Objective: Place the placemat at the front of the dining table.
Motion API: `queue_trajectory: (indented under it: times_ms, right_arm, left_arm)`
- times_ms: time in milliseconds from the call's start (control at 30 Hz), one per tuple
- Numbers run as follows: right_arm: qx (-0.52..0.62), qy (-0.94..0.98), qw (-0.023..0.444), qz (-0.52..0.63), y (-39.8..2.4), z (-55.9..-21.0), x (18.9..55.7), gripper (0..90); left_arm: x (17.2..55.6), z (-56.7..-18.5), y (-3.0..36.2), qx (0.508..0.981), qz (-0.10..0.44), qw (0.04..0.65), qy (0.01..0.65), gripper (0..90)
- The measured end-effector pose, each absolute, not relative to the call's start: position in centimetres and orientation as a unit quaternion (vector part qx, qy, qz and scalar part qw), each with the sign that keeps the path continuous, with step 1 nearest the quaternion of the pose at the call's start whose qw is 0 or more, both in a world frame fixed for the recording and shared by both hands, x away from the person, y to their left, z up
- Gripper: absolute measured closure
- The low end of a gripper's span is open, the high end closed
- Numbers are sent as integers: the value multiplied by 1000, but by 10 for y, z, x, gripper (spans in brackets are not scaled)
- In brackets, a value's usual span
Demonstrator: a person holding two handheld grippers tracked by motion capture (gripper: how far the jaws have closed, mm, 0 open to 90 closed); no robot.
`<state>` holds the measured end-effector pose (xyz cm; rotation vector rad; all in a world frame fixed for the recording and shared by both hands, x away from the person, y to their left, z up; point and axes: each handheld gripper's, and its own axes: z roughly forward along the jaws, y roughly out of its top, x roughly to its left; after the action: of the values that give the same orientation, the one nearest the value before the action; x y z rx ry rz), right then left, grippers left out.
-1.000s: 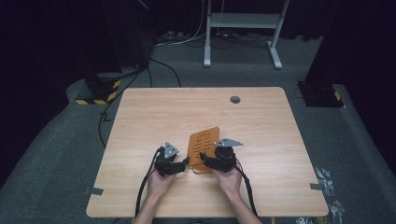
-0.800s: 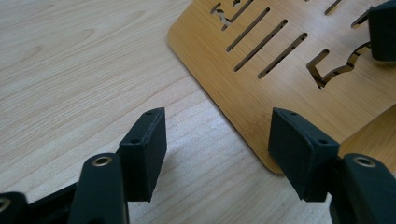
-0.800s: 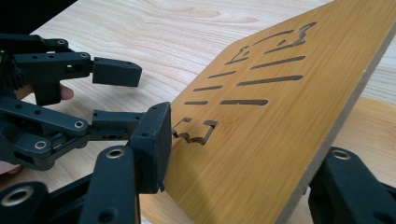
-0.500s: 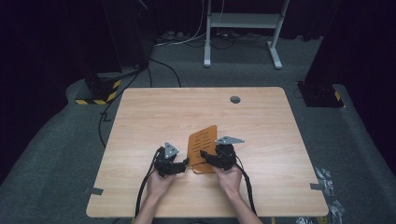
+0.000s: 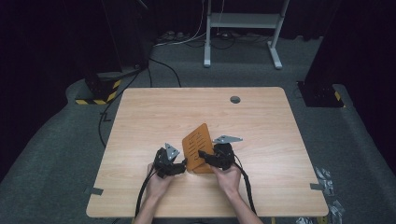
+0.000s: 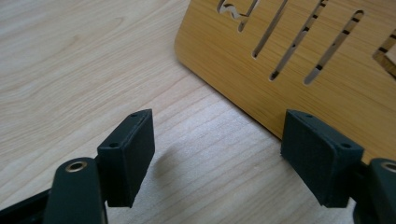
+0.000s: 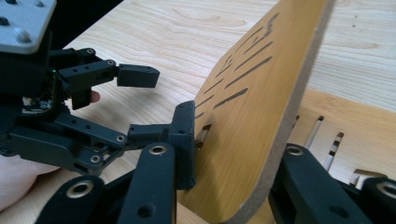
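The right hand-held gripper [image 7: 224, 154] pinches a slotted board [image 7: 252, 93], tilted on edge above a second board [image 5: 205, 164] on the surface [image 5: 140, 116]. The left hand-held gripper [image 6: 219, 154], spread, sits just beside the flat board's corner.

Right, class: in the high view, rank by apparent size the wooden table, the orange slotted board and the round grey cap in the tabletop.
1. wooden table, by far the largest.
2. orange slotted board, lying on it between the two grippers.
3. round grey cap, a small disc near the far edge.
No close calls; all three lie at tabletop level.
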<state>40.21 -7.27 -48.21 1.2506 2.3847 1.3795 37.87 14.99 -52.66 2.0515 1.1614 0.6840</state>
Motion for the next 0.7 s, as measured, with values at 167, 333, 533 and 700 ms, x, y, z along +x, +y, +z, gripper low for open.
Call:
queue_trajectory:
  times_ms: [167, 333, 533, 700]
  right_arm:
    - [406, 788, 51, 461, -71, -478, 401, 746]
    - [403, 789, 48, 462, -70, -475, 401, 767]
    - [400, 789, 42, 465, -69, -470, 401, 803]
    - [398, 787, 29, 471, -68, -470, 402, 821]
  left_arm:
    - [379, -527, 154, 772, 267, 338, 467, 281]
    - [380, -527, 157, 762, 281, 327, 484, 305]
    - [381, -527, 160, 751, 279, 324, 504, 306]
    - [382, -527, 162, 749, 275, 321, 510, 304]
